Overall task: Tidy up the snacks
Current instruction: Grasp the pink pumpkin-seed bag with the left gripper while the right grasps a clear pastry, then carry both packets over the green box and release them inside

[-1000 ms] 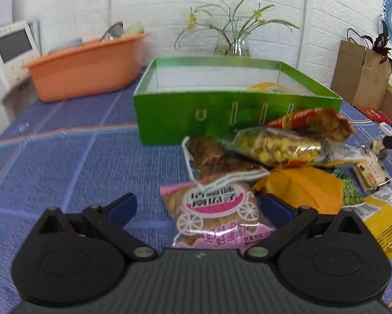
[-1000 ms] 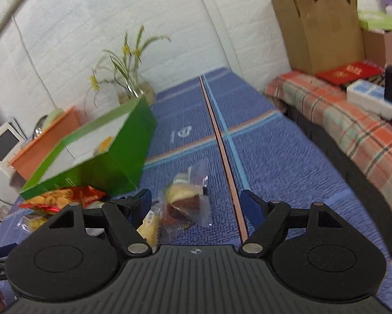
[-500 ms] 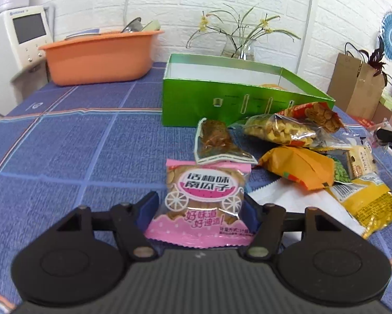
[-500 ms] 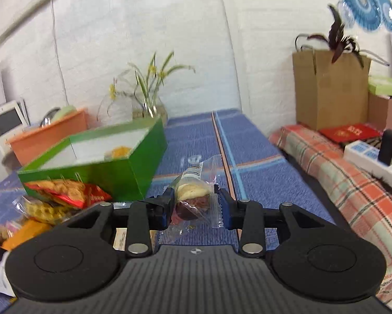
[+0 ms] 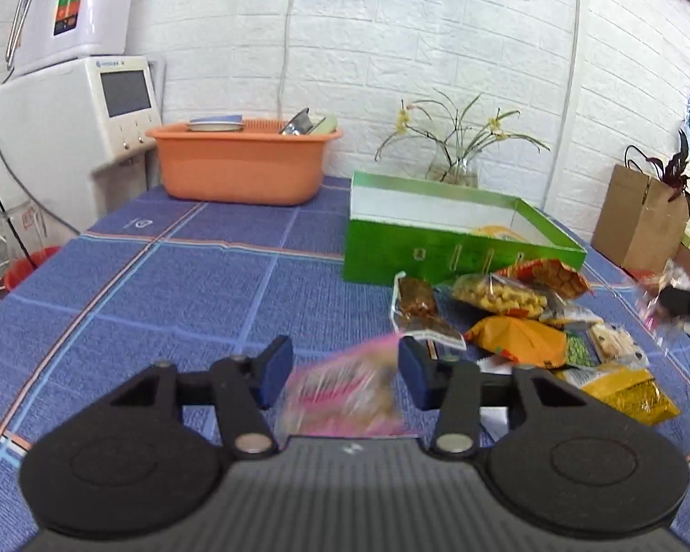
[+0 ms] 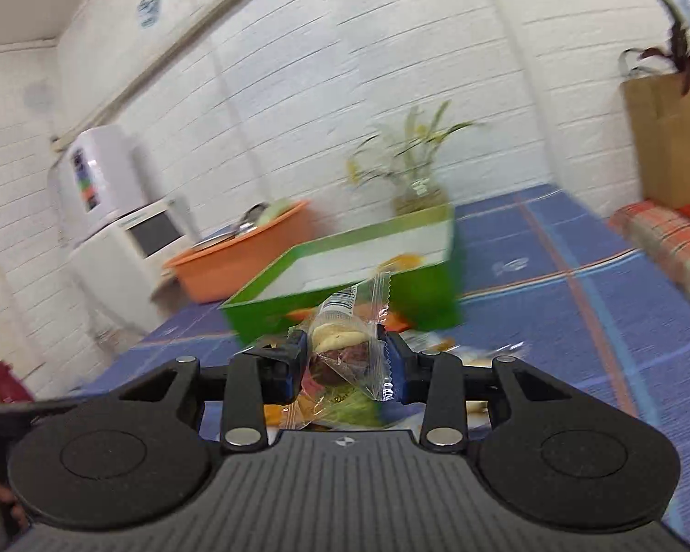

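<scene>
The left gripper (image 5: 345, 377) is squeezing a pink pack (image 5: 345, 395). Its jaws have just been closing, and the pack is sitting between both blue pads. The pack is blurry, so its picture is hard to see. It is hanging above the table (image 5: 183, 299), on the near side of the green box (image 5: 437, 248).

The right gripper (image 6: 347, 363) is clamped on a clear pack (image 6: 345, 345). Its jaws have just been closing too. Inside the wrapper a pale cake is sitting on top of a dark one. This pack is up in the air in front of the green box, close to its near wall.

A pile of snacks is lying just in front of the green box: a brown snack (image 5: 416, 303), a bag of yellow puffs (image 5: 501, 296), an orange pack (image 5: 519, 342) and a yellow pack (image 5: 630, 391). They are touching and overlapping.

To the left of the green box, the blue table is lying wide open.

The green box is standing open at the top. Its walls are low and its inside is white. Something yellow (image 5: 494, 231) is lying in its far right corner, and the rest of the floor is hidden by the near wall.

Behind the box and to the left, an orange tub (image 5: 239, 170) is sitting. A vase of flowers (image 5: 455, 147) is standing just behind the box, against the white brick wall.
</scene>
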Demonstrator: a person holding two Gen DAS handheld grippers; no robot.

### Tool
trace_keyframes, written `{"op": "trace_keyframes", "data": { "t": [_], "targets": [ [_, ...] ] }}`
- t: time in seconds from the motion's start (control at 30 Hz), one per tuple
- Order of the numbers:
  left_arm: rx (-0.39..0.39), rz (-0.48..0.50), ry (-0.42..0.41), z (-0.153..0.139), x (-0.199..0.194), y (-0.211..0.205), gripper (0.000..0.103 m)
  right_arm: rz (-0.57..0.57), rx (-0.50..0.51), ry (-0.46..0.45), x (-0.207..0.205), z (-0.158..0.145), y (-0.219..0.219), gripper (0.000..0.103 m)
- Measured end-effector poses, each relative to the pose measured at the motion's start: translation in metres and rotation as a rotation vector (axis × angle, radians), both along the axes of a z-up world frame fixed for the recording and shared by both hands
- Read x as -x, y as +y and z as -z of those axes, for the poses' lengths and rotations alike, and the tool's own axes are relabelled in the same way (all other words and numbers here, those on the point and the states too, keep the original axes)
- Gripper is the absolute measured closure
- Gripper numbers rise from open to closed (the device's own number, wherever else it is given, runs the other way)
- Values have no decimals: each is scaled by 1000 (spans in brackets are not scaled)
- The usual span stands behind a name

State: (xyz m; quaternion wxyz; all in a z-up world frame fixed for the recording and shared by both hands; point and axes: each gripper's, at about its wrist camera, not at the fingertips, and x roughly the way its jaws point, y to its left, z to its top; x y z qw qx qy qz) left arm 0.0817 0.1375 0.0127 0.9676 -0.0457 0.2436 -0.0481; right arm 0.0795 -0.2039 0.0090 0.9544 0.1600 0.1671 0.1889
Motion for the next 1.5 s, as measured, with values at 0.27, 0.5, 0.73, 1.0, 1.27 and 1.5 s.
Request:
{"op": "trace_keyframes", "data": {
  "t": [0.27, 0.5, 0.73, 1.0, 1.27, 1.5],
  "targets": [
    [2, -52, 85, 10, 2, 10, 36, -97, 26, -15, 10, 0, 21, 39],
    [-104, -45, 156, 25, -15, -22, 1, -98, -9, -1, 11, 2, 17, 39],
    [24, 0, 152, 39, -15, -6, 44, -105, -14, 13, 15, 5, 18, 39],
    [214, 37, 62, -9, 11, 23, 46, -205, -76, 126, 4, 11, 33, 39],
    [169, 71, -82, -62, -21, 1, 46, -237, -83, 65, 4, -3, 38, 40],
    [187, 165, -72, -82, -92, -36, 46, -147, -64, -56, -27, -38, 10, 40]
  ]
}}
